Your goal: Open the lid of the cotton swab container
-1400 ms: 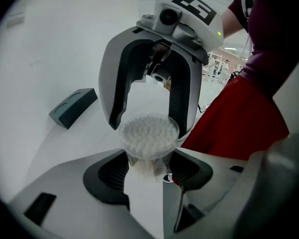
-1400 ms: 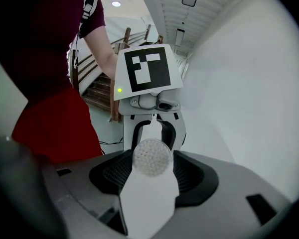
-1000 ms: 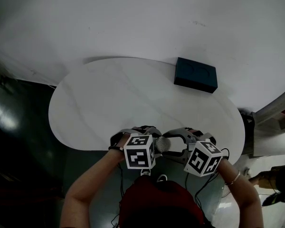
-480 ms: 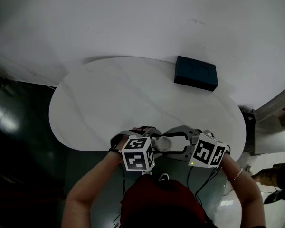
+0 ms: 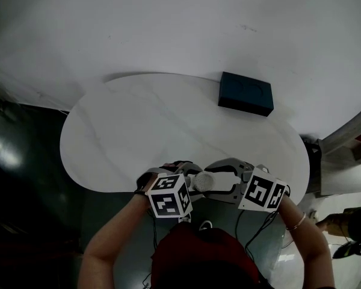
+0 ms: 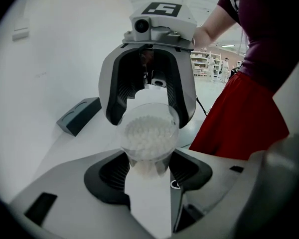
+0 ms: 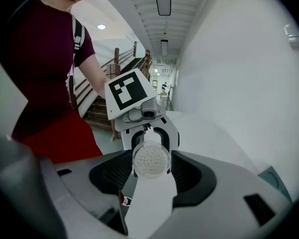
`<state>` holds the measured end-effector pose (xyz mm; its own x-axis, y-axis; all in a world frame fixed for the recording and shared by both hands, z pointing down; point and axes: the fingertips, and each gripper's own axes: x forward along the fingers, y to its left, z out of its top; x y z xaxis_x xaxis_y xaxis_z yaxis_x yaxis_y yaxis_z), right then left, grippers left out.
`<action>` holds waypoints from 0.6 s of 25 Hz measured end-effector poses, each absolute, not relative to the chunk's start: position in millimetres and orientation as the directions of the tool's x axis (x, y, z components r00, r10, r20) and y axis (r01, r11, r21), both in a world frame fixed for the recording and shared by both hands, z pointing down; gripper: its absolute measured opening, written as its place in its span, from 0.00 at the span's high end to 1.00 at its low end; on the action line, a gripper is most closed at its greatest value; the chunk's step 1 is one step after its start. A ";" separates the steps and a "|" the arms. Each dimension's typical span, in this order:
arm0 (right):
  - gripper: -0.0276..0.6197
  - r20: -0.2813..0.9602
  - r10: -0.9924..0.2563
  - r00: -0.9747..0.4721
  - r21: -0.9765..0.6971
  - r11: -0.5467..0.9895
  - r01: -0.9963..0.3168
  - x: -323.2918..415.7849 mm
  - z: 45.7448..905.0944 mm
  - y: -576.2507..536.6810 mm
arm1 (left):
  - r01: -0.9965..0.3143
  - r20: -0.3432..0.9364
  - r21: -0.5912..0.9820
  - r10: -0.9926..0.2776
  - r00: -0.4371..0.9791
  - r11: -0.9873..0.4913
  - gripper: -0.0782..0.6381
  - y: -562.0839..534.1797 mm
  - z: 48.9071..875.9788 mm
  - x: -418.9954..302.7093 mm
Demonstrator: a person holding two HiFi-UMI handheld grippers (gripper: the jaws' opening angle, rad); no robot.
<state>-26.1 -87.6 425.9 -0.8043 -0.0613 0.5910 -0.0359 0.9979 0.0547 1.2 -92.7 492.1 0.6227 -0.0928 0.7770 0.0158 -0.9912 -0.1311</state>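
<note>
The cotton swab container [image 5: 203,181], a small clear round tub full of white swab tips, is held in the air just over the near edge of the white oval table [image 5: 138,125]. My left gripper [image 5: 189,174] is shut on one end of it and my right gripper [image 5: 219,178] on the other, the two facing each other. In the left gripper view the tub [image 6: 148,133] sits between my left gripper's [image 6: 148,166] jaws, with the right gripper [image 6: 148,96] behind it. The right gripper view shows the tub [image 7: 151,159] with the left gripper [image 7: 149,136] beyond. I cannot tell which end carries the lid.
A dark blue box [image 5: 246,94] lies at the table's far right, also seen as the box [image 6: 79,114] in the left gripper view. A white wall rises behind the table. Dark floor lies to the left, and the person's red skirt [image 6: 239,118] is close behind the grippers.
Both grippers have stayed on the container. The left marker cube has tilted and shifted slightly left and down; the right cube has turned and moved slightly right and up.
</note>
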 end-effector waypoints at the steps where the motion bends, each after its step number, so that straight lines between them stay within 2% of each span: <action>1: 0.58 0.585 -0.067 -0.808 0.053 0.998 -0.044 -25.1 424.7 -88.8 | 0.007 0.773 -0.127 -0.094 0.627 -0.992 0.52 -93.2 492.0 0.7; 15: 0.58 0.416 -0.162 -0.895 -0.054 0.978 -0.202 -23.8 396.6 -114.3 | -0.077 0.763 -0.094 -0.121 0.635 -0.993 0.52 -95.4 498.9 -6.7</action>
<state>-23.8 -114.3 396.6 -0.8949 -0.1616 0.4159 -0.2019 0.9779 -0.0545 -6.7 -95.4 498.9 0.6353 -0.1212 0.7627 -0.0769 -0.9926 -0.0936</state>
